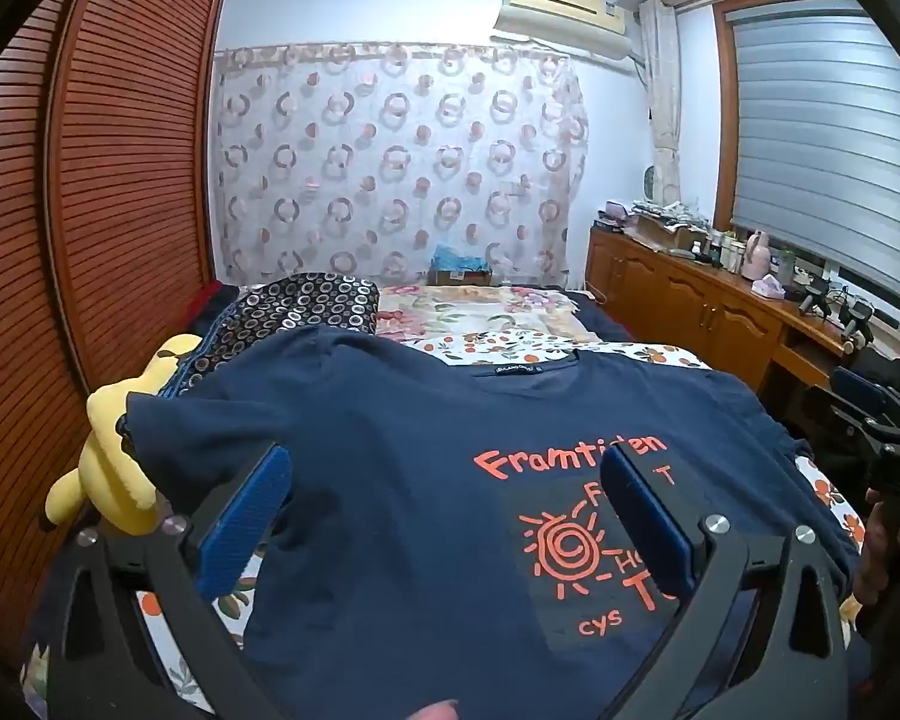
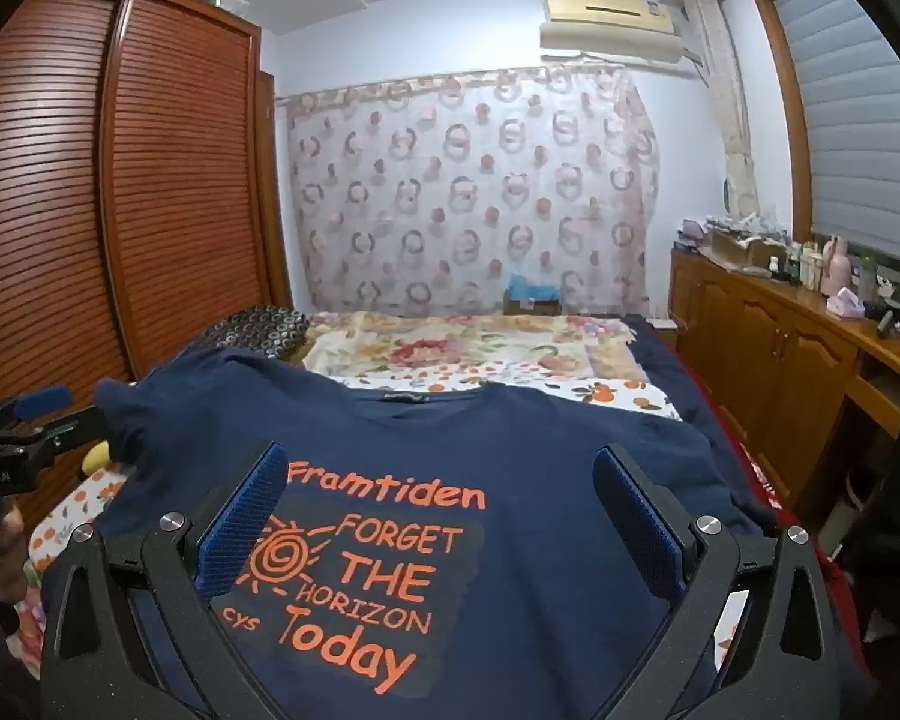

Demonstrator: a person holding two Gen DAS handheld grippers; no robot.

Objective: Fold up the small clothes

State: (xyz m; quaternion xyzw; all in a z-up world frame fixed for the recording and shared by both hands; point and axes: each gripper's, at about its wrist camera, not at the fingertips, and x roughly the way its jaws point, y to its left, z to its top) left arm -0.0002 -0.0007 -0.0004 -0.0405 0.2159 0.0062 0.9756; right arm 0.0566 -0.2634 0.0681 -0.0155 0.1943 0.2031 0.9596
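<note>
Item: navy T-shirt (image 2: 510,450) with orange print, lying front up and spread flat on a bed (image 2: 600,387) covered in an orange-fruit sheet, collar toward the far end, hem toward the person. Condition: no fold visible in either view; both sleeves lie out to the sides, so the folding appears not yet begun and every fold is judged to remain. Left gripper (image 1: 444,504): jaws spread wide, blue pads apart above the shirt's left half, nothing between them gripped. Right gripper (image 2: 441,510): likewise wide apart, poised over the printed chest panel, holding nothing. Whether either tool's lower edge brushes the cloth cannot be told. View notes: the right wrist camera reads the whole print, "Framtiden / FORGET THE HORIZON / Today", where the left wrist camera has much of it hidden behind its own right finger. The left wrist camera alone shows a yellow plush toy (image 1: 114,456) just beside the shirt's left sleeve, with the sleeve edge against it; the right wrist view gives only a sliver of yellow there. Each view catches the other tool at its edge, held in a hand. Surroundings: slatted wooden wardrobe (image 1: 120,180), ring-patterned curtain (image 1: 396,162), wall air conditioner (image 2: 612,24), wooden sideboard (image 2: 768,348) cluttered with bottles.
</note>
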